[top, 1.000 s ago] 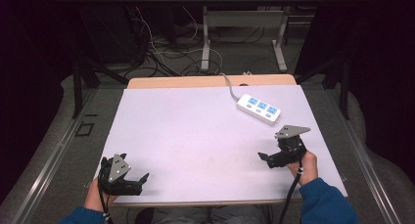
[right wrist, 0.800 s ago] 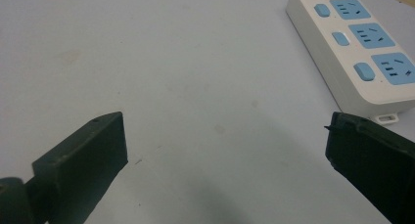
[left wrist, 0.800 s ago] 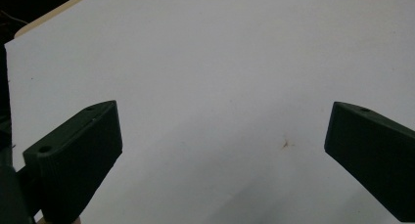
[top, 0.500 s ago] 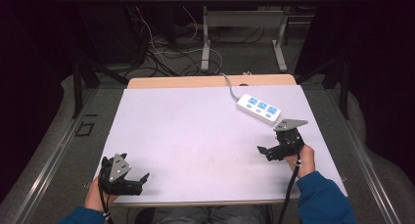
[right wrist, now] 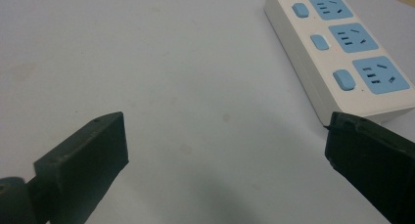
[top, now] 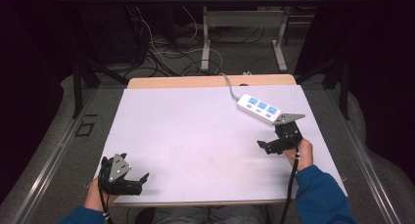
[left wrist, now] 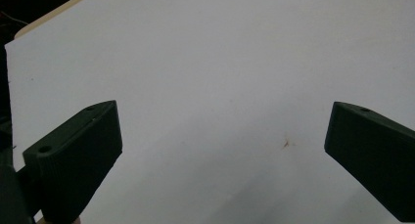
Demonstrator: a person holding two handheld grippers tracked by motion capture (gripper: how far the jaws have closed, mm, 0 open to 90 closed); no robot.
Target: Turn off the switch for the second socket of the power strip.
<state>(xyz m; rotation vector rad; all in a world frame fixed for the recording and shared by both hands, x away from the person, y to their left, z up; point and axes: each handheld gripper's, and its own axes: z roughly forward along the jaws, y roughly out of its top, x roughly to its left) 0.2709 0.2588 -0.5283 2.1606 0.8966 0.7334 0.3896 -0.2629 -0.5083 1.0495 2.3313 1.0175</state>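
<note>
A white power strip with three blue sockets and blue switches lies on the white table top at the back right, its grey cable running off the far edge. In the right gripper view the power strip sits just ahead of the right-hand jaw. My right gripper hovers close to the strip's near end, open, nothing between its jaws. My left gripper rests near the front left corner, open and holding nothing; in its own view my left gripper has bare table top between the jaws.
A wooden strip borders the table's far edge. Beyond it, a tangle of cables lies on the floor by a second table's metal legs. A small brown mark dots the table surface.
My right gripper has moved forward and up toward the power strip's near end. The left gripper has barely shifted.
</note>
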